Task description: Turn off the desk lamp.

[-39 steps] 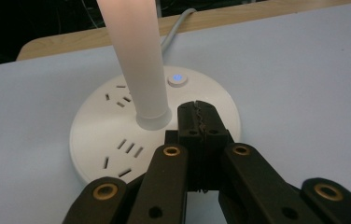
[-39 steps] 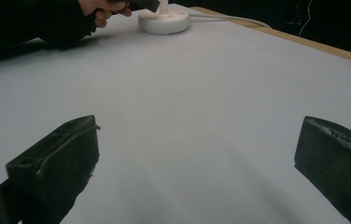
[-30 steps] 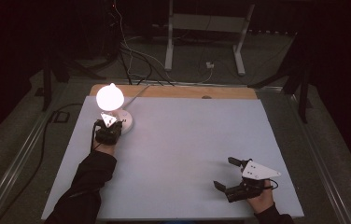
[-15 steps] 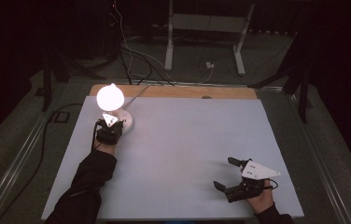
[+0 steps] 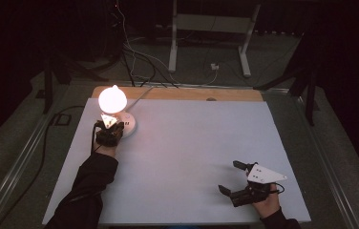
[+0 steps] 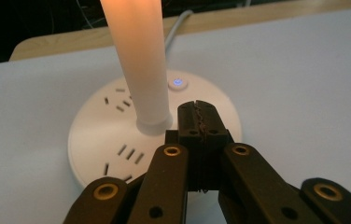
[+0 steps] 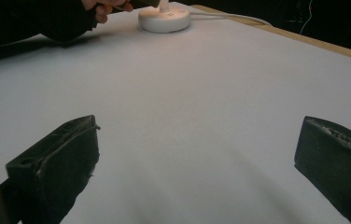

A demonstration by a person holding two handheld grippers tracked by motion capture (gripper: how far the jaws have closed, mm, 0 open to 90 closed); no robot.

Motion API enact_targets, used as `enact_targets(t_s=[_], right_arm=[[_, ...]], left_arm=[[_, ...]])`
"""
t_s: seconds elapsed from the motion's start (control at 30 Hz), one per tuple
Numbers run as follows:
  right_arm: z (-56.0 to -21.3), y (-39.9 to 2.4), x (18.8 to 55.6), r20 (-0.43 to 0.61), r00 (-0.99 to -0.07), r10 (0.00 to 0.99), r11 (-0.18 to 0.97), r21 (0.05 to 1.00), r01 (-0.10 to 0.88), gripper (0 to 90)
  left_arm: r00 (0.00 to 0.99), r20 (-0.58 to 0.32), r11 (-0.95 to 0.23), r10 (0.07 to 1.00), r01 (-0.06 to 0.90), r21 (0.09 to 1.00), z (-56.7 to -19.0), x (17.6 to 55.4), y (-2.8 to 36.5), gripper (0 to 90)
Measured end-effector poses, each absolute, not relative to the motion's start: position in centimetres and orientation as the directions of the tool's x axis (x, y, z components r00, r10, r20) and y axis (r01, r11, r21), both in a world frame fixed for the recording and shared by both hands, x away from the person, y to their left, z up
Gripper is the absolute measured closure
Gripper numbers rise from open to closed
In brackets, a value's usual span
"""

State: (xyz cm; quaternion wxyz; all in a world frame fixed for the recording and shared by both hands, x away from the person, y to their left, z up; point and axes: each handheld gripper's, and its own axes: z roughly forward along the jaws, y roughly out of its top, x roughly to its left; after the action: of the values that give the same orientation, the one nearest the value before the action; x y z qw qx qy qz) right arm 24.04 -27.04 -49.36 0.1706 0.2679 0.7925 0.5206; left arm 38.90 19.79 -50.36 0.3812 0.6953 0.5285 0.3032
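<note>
A small white lamp stands at the table's far left, its bulb (image 5: 112, 99) glowing over a round white base (image 5: 130, 126). In the left gripper view, the base (image 6: 94, 140) has socket slots, a blue-lit button (image 6: 177, 83) and a glowing stem (image 6: 136, 60). My left gripper (image 5: 115, 127) is shut with nothing in it. Its tips (image 6: 200, 114) hover over the base just right of the stem, short of the button. Touch cannot be told. My right gripper (image 5: 229, 177) rests near the front right, open and empty (image 7: 197, 163) over bare white tabletop.
The white table sheet (image 5: 196, 143) has a wooden strip (image 5: 182, 93) along its far edge. The lamp's cord (image 5: 142, 93) runs off the back. Cables and a metal stand (image 5: 206, 28) sit on the dark floor behind. A metal rail (image 5: 20, 157) runs left of the table.
</note>
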Motion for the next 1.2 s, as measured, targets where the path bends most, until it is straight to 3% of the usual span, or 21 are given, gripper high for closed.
enact_targets(t_s=[0.27, 1.2], right_arm=[[-49.3, -27.0, 24.0, 0.007, -0.799, 0.602, 0.316, 0.916, 0.246, 0.0], [-49.4, -27.0, 24.0, 0.010, -0.800, 0.600, 0.318, 0.915, 0.250, 0.0]], left_arm=[[0.278, 0.034, -0.169, 0.960, 0.475, 0.863, -49.4, 38.4, 19.3, 90.0], [0.285, 0.021, -0.175, 0.958, 0.526, 0.833, -51.5, 39.1, 19.6, 90.0]])
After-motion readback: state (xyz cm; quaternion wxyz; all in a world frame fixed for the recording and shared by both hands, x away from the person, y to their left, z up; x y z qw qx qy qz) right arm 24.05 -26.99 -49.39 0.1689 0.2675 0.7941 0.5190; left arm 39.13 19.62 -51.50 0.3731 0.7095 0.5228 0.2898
